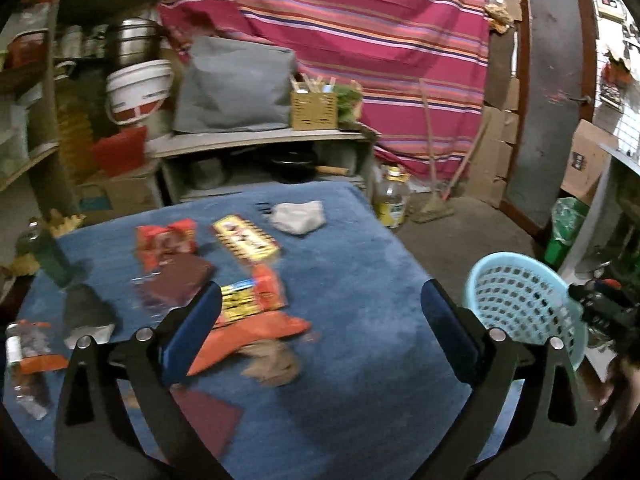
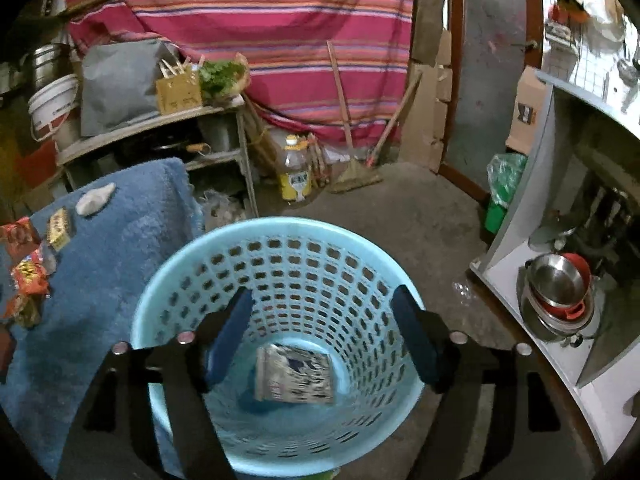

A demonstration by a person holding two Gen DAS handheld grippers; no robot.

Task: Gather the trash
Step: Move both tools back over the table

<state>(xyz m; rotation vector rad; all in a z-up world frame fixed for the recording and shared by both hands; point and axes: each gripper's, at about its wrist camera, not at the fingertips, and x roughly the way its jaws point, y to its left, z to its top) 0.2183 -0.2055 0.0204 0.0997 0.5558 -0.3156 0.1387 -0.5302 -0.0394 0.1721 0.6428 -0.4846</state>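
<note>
The back of the room is covered by a striped magenta cloth [image 1: 340, 32]. A dark door [image 1: 556, 92] in a brown frame is set to its right. A cluttered wooden shelf [image 1: 256, 136] is placed against the cloth, and two brooms [image 2: 352, 152] are leaned on it. The bare grey floor [image 2: 420, 216] is dimly lit.

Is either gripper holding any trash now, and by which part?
Nothing is held. The left gripper is open above the table; the right gripper is open over the basket, where one wrapper lies.
</note>
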